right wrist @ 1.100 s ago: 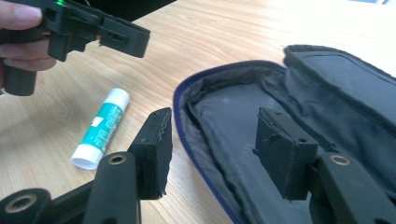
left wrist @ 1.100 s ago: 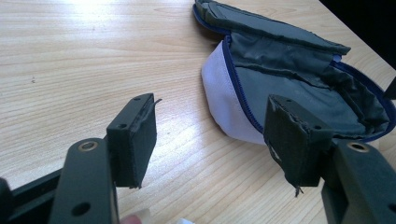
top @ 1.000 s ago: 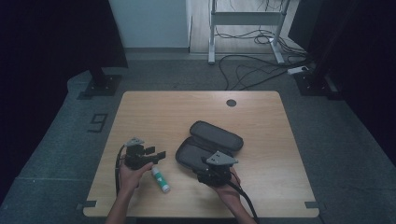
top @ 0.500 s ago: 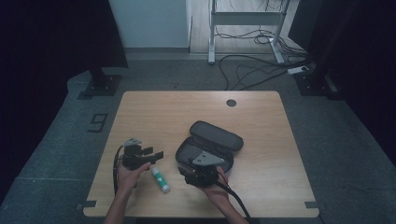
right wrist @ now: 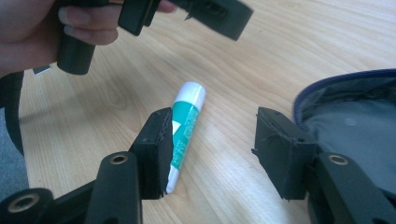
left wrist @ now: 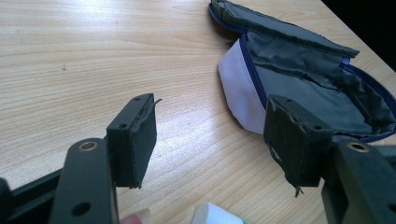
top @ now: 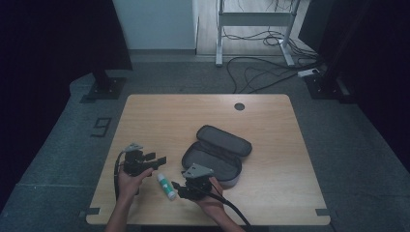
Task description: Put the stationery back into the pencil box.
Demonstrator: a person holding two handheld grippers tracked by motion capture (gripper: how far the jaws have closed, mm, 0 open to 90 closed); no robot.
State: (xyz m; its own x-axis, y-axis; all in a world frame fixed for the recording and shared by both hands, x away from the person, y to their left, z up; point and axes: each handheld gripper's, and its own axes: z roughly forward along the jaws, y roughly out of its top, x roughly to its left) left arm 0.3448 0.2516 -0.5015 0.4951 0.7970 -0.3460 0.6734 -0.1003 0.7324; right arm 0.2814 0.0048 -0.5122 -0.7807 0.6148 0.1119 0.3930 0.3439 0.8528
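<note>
High view: tube (top: 165, 186) lies flat, cap toward the left hand-held gripper (top: 159, 159).

The left claw (left wrist: 210, 142) hangs over the wooden counter (left wrist: 93, 60), its 2 black jaws standing wide apart with only bare wood between them. Beyond the right jaw lies an open grey pouch (left wrist: 303, 84) with blue zip edging. A white tube end (left wrist: 212, 215) pokes in at the bottom edge.
</note>
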